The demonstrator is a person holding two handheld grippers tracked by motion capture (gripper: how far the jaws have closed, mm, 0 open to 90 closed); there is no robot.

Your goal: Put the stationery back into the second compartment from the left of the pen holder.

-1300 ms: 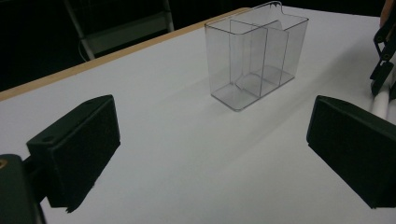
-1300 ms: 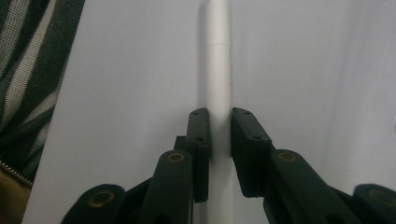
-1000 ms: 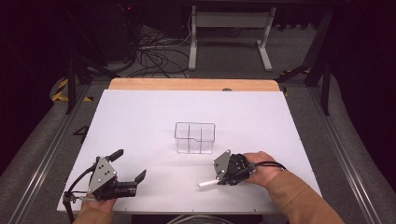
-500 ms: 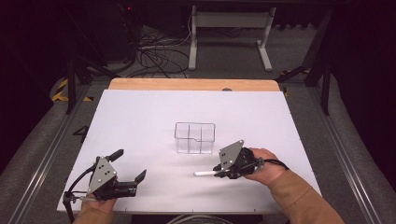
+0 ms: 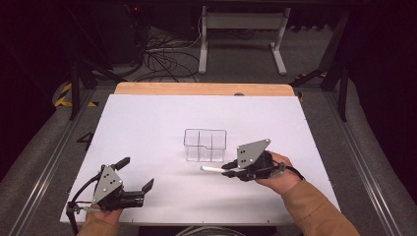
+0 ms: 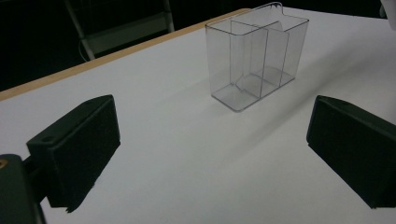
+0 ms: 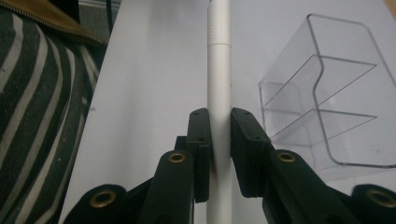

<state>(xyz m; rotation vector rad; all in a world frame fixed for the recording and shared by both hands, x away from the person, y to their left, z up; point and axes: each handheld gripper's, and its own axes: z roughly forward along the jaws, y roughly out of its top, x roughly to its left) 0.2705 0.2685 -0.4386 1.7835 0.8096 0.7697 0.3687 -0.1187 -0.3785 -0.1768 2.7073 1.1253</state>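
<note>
A clear plastic organiser (image 5: 205, 145) with several compartments stands at the middle of the white table (image 5: 147, 123); it appears also as the organiser (image 6: 257, 56) and the organiser (image 7: 322, 107). My right gripper (image 5: 227, 170) is just right of and in front of it, shut on a white pen (image 5: 212, 168) that sticks out to the left, lifted off the table. In the right gripper view the pen (image 7: 219, 84) runs up between the pressed pads. My left gripper (image 5: 134, 173) rests at the front left, open, with nothing between its fingers (image 6: 74, 149).
A wooden strip (image 5: 201, 89) edges the table's far side. Beyond it are a metal stand (image 5: 241, 29) and cables (image 5: 162, 59) on the floor. A striped garment (image 7: 32, 102) fills the left of the right gripper view.
My right gripper has risen with the pen, moving slightly toward the organiser; the pen now points left, held level above the table. The left gripper has stayed put.
</note>
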